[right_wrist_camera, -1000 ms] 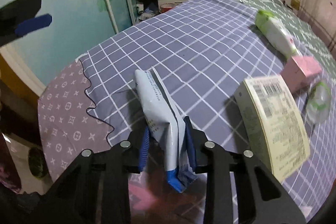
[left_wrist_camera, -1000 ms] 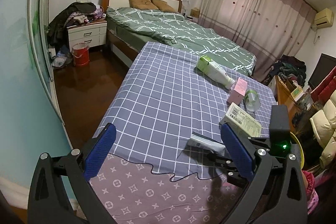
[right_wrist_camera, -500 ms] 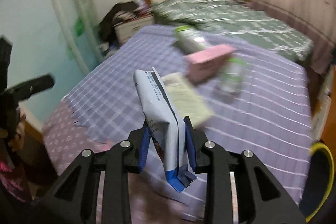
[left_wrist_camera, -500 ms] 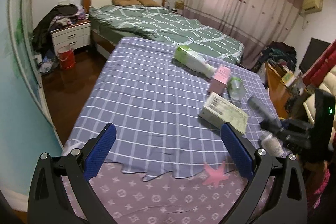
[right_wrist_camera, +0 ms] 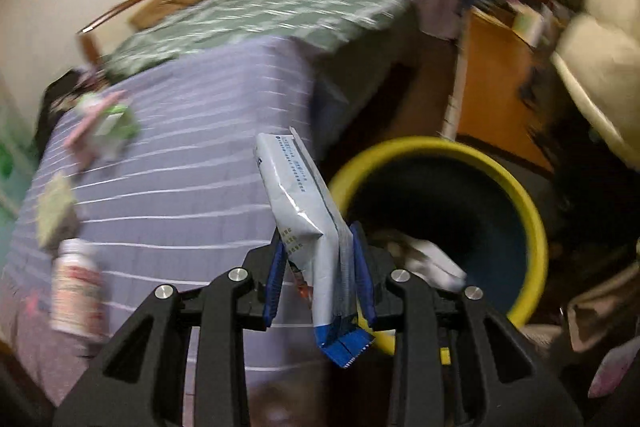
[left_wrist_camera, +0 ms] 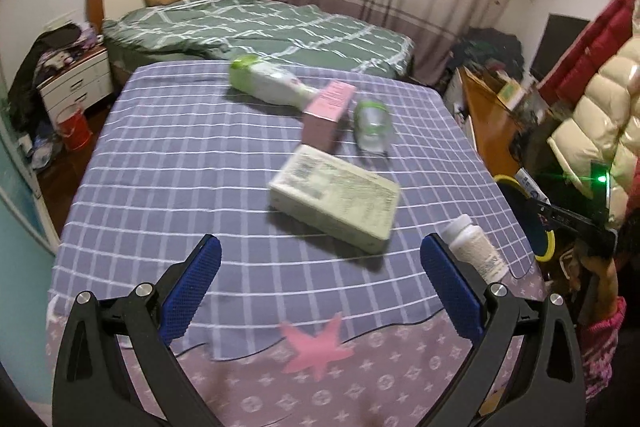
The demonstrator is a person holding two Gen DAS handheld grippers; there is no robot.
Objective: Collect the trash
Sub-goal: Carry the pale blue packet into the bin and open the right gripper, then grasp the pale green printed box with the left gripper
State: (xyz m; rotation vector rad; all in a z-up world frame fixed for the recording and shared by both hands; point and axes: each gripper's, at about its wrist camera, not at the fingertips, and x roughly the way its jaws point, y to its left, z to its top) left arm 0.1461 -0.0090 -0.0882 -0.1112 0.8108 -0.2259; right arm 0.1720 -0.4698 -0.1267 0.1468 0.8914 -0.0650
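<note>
The right hand-held gripper (right_wrist_camera: 320,279) is clenched on a crumpled grey-and-white foil packet with a blue serrated end (right_wrist_camera: 304,223), the blue pads pressing its lower part while the upper part stands up and leans toward 11 o'clock. The grip sits low on the packet, leaving the long end free, which should let it drop cleanly once released. A round bin with a yellow rim and dark inside (right_wrist_camera: 520,195) lies at 2 o'clock of the packet, just beside it, with pale crumpled waste already inside (the view is motion-blurred). Judged from this, the step in hand is carrying the packet to the bin; it is not yet over the opening's middle.

The left hand-held gripper (left_wrist_camera: 320,291) is released, jaws wide, nothing between them, poised over the purple checked cloth of the counter (left_wrist_camera: 168,163). Uncollected items lie ahead: a pale green flat cardboard box (left_wrist_camera: 336,199) at 12 o'clock, a white plastic pill bottle (left_wrist_camera: 474,247) at 2 o'clock just beside the right finger, and farther off a pink carton (left_wrist_camera: 330,105).
</note>
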